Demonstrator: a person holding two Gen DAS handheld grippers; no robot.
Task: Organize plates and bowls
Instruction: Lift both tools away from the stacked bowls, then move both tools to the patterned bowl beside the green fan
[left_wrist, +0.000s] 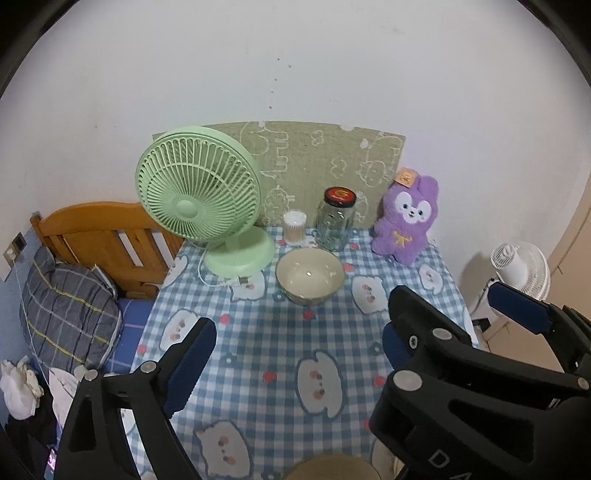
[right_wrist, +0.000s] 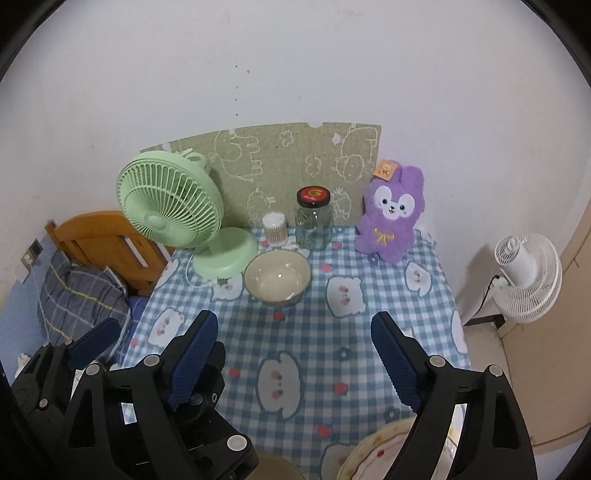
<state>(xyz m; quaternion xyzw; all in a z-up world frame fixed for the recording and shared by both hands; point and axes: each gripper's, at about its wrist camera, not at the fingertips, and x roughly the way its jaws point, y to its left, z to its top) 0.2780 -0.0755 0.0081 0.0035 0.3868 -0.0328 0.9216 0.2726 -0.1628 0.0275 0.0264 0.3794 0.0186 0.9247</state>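
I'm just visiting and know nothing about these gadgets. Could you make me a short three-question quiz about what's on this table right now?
1. True or false: the bowl standing in front of the glass jar has food in it.
2. What sits right of the jar, against the back mat? A) a purple plush toy B) a kettle C) a book
3. Fill in: the left gripper and the right gripper are both ____, holding nothing.

Key:
1. False; it looks empty.
2. A, the purple plush toy.
3. Open.
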